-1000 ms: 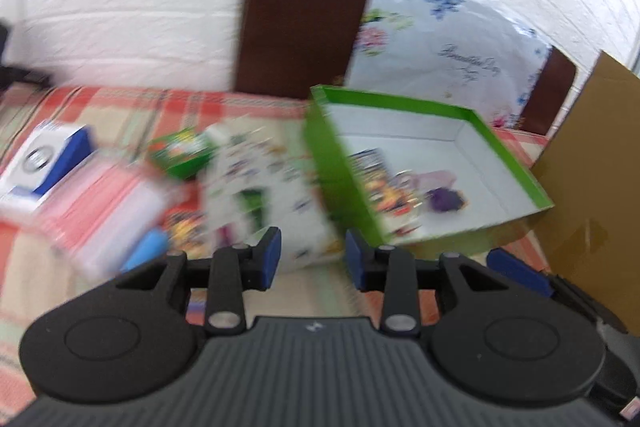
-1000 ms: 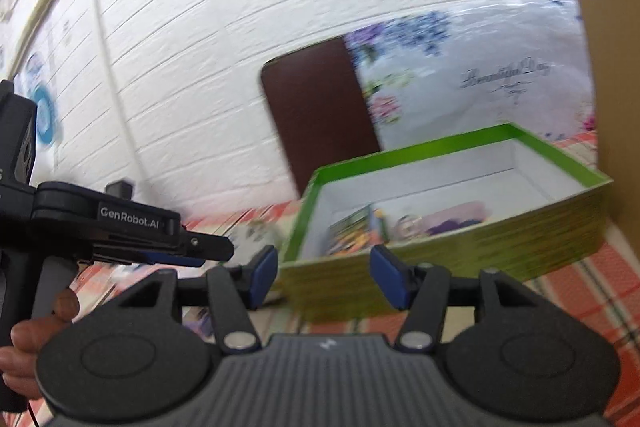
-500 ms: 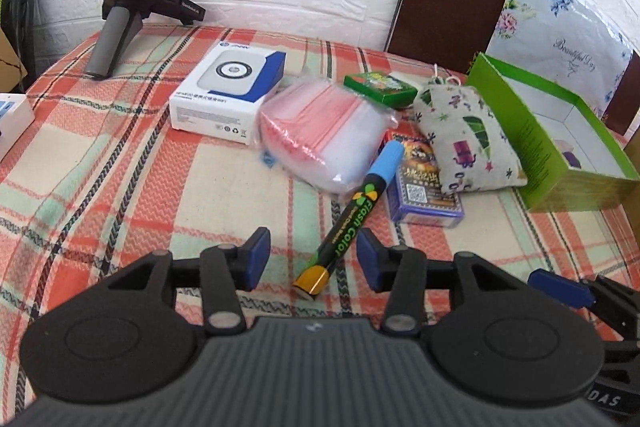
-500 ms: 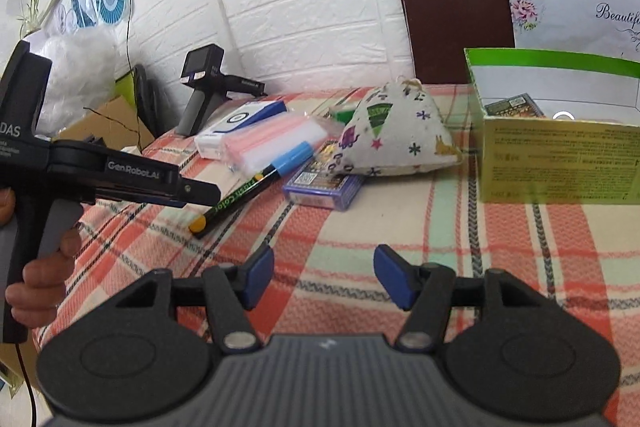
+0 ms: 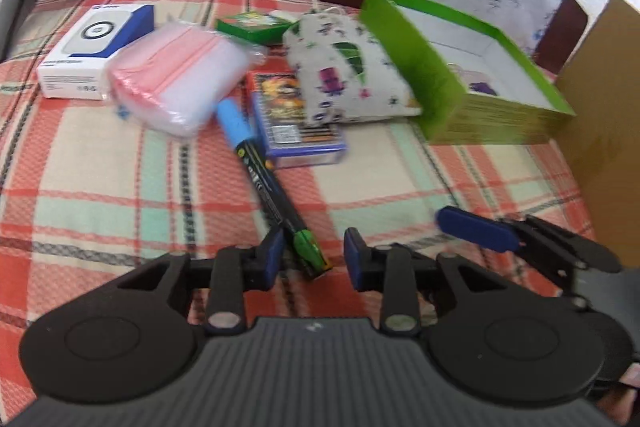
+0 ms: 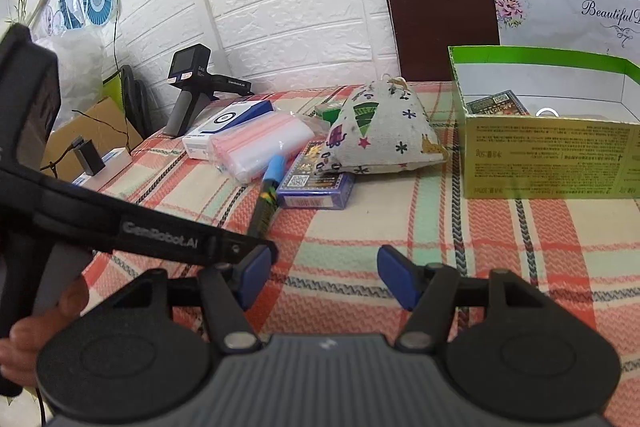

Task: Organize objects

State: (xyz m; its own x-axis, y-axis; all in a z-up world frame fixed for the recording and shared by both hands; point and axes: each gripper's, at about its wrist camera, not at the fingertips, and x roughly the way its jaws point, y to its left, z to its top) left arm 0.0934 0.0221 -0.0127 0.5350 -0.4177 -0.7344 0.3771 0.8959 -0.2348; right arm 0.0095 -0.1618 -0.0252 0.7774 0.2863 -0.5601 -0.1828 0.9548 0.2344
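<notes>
Black marker (image 5: 272,183) end between open left gripper (image 5: 314,259) pads.

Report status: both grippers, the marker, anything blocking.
Left gripper open, marker tail between its fingers, not clamped. Right gripper open, empty. Marker's blue cap lies beside card box; green box beyond.

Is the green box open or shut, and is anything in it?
Open: the green box has no lid on, so its white inside shows. It is not empty: a printed pack and small purple pieces lie inside.
</notes>
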